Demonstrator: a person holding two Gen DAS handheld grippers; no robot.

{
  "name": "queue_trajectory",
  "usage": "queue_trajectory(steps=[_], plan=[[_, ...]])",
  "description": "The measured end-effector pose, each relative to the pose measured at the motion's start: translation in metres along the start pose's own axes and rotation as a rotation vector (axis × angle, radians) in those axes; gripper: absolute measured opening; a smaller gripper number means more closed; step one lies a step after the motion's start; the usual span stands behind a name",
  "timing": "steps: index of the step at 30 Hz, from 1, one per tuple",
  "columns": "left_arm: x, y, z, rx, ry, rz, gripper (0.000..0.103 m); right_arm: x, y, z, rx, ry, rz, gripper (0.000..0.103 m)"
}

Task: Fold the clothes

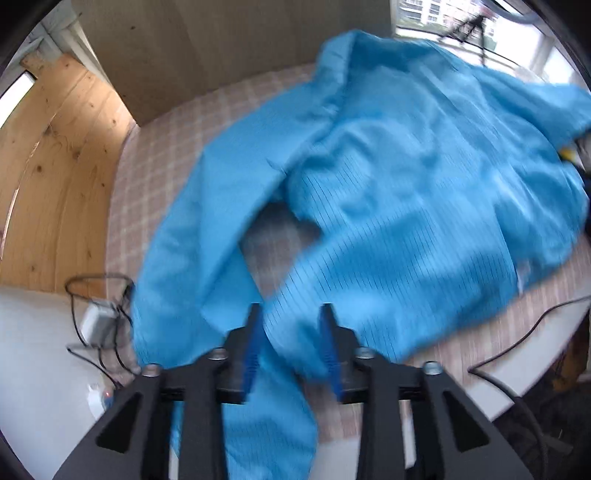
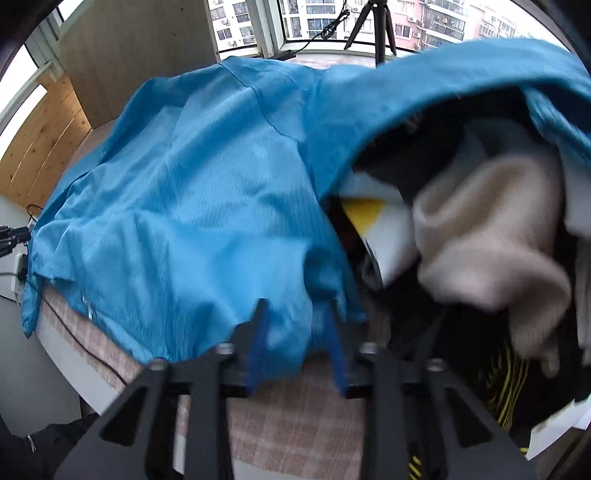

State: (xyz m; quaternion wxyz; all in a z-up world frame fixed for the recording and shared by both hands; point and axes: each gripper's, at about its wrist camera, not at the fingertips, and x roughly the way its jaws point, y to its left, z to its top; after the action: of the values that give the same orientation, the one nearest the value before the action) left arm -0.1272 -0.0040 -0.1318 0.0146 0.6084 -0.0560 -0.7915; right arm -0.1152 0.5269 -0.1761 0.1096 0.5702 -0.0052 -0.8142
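A bright blue jacket [image 1: 399, 192] lies spread and rumpled over the checked table [image 1: 155, 177], one sleeve [image 1: 192, 258] trailing toward the near left edge. My left gripper [image 1: 291, 308] hovers over the jacket's near hem. Its jaws stand apart, blue cloth shows in the gap, and the pads do not press on it. In the right wrist view the jacket [image 2: 192, 206] drapes across the table [image 2: 295, 424]. My right gripper [image 2: 297, 302] is open above its lower right corner, with cloth bunched between the fingers but loose.
A heap of other clothes, with a beige knit [image 2: 491, 236] and dark pieces, sits right of the jacket, partly under it. Cables and a white adapter [image 1: 98, 321] lie left of the table. A wooden panel [image 1: 62, 184] stands at left, windows and a tripod [image 2: 376, 26] behind.
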Motion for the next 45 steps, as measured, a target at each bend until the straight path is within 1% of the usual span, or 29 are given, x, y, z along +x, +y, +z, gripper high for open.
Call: queue_trajectory(steps=[2,4,6,8,9,11,12,15,17,20,22,24,27,28,29,30,31,32,34,36,38,41,45], plan=[[0.009,0.000,-0.013,-0.026,0.032,-0.033,0.037,0.001,-0.011,-0.008,0.036,0.012,0.026,0.049],[0.022,0.003,-0.018,-0.059,0.065,-0.045,0.039,0.006,-0.019,-0.015,0.073,0.028,0.032,0.049],[0.034,0.002,-0.017,-0.090,0.086,-0.065,0.039,0.013,-0.022,-0.018,0.094,0.049,0.037,0.049],[0.042,-0.007,-0.014,-0.079,0.091,-0.093,0.040,0.019,-0.023,-0.018,0.108,0.064,0.041,0.049],[0.046,-0.013,-0.012,-0.065,0.096,-0.091,0.042,0.021,-0.024,-0.019,0.115,0.065,0.039,0.049],[0.052,-0.026,-0.012,-0.011,0.109,-0.038,0.043,0.024,-0.025,-0.020,0.134,0.067,0.039,0.049],[0.050,-0.031,-0.015,0.004,0.110,-0.025,0.043,0.024,-0.026,-0.021,0.152,0.068,0.043,0.049],[0.032,-0.039,-0.030,0.049,0.087,0.008,0.043,0.019,-0.023,-0.028,0.137,0.054,0.044,0.049],[0.023,-0.043,-0.042,0.076,0.078,0.029,0.044,0.017,-0.020,-0.032,0.118,0.040,0.047,0.053],[0.024,-0.043,-0.054,0.081,0.109,0.008,0.044,0.022,-0.011,-0.031,0.090,0.026,0.085,0.054],[0.028,-0.044,-0.056,0.090,0.125,0.017,0.044,0.029,-0.001,-0.027,0.069,0.046,0.118,0.054],[0.033,-0.044,-0.053,0.094,0.126,0.025,0.044,0.036,0.012,-0.023,0.031,0.065,0.136,0.055],[0.040,-0.039,-0.044,0.056,0.114,0.015,0.043,0.048,0.029,-0.017,-0.011,0.082,0.152,0.055],[0.042,-0.037,-0.041,0.049,0.109,0.018,0.039,0.051,0.032,-0.016,-0.014,0.089,0.153,0.054],[0.044,-0.035,-0.039,0.042,0.104,0.022,0.033,0.053,0.034,-0.015,-0.013,0.097,0.150,0.046],[0.045,-0.033,-0.037,0.038,0.099,0.024,0.017,0.054,0.036,-0.014,-0.013,0.107,0.157,0.034],[0.044,-0.032,-0.037,0.039,0.094,0.021,0.017,0.050,0.037,-0.013,-0.011,0.110,0.166,0.010],[0.041,-0.031,-0.038,0.041,0.080,0.021,0.017,0.046,0.037,-0.013,-0.009,0.111,0.173,0.007],[0.027,-0.029,-0.043,0.047,0.048,0.022,0.016,0.035,0.038,-0.014,-0.013,0.104,0.186,0.007],[0.008,-0.029,-0.052,0.052,0.031,0.003,0.016,0.013,0.040,-0.022,-0.034,0.077,0.204,0.007],[-0.015,-0.033,-0.069,0.067,0.025,-0.012,0.016,-0.010,0.040,-0.028,-0.034,0.066,0.233,0.006],[-0.049,-0.039,-0.093,0.090,0.018,-0.034,0.016,-0.038,0.041,-0.037,-0.002,0.077,0.280,0.006],[-0.072,-0.046,-0.115,0.108,0.054,-0.072,0.016,-0.065,0.029,-0.073,0.050,0.111,0.302,0.006]])
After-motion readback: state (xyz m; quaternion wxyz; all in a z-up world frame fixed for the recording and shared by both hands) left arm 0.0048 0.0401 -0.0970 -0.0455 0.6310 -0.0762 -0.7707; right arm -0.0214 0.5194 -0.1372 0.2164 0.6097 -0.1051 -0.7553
